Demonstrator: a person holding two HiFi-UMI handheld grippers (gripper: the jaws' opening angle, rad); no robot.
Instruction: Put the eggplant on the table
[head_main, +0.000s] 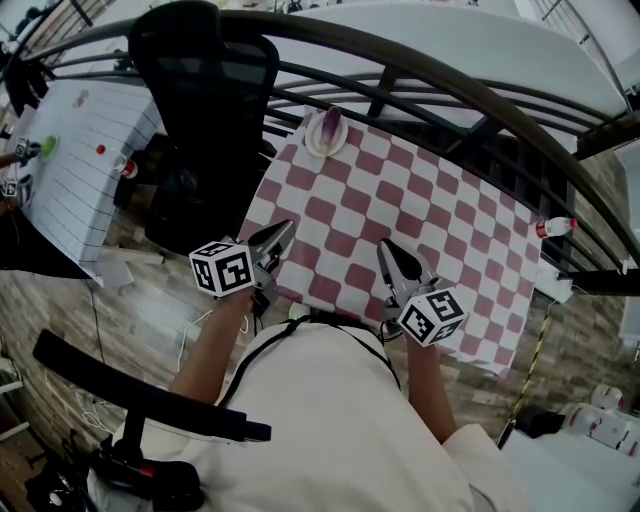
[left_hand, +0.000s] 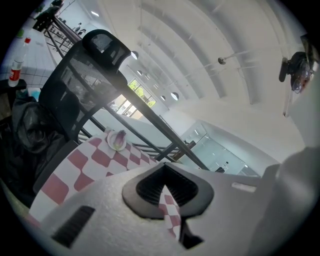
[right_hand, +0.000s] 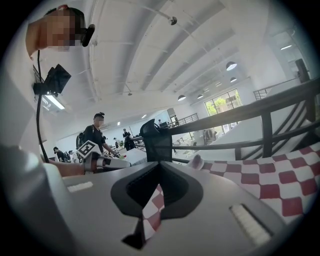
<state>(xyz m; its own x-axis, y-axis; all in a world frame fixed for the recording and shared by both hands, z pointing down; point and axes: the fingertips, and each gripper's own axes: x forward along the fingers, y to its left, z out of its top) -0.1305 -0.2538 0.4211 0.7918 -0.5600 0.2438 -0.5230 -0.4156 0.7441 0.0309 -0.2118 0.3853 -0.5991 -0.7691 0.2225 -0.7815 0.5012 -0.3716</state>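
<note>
A purple eggplant (head_main: 331, 128) lies on a small white plate (head_main: 314, 143) at the far left corner of the table, which has a red-and-white checked cloth (head_main: 420, 220). My left gripper (head_main: 282, 232) hovers at the near left edge of the cloth, shut and holding nothing. The right gripper (head_main: 387, 249) hangs over the near edge, its jaws together and holding nothing. Both point toward the far side, well short of the plate. The left gripper view shows the eggplant (left_hand: 119, 138) far ahead of the left gripper (left_hand: 164, 172). In the right gripper view, the plate (right_hand: 196, 161) sits beyond the right gripper (right_hand: 160, 170).
A black mesh office chair (head_main: 205, 80) stands just left of the plate's corner. A dark metal railing (head_main: 430, 80) runs behind the table. A small bottle (head_main: 556, 227) lies at the right edge. A white table (head_main: 80, 150) with small items stands at left, with people behind it.
</note>
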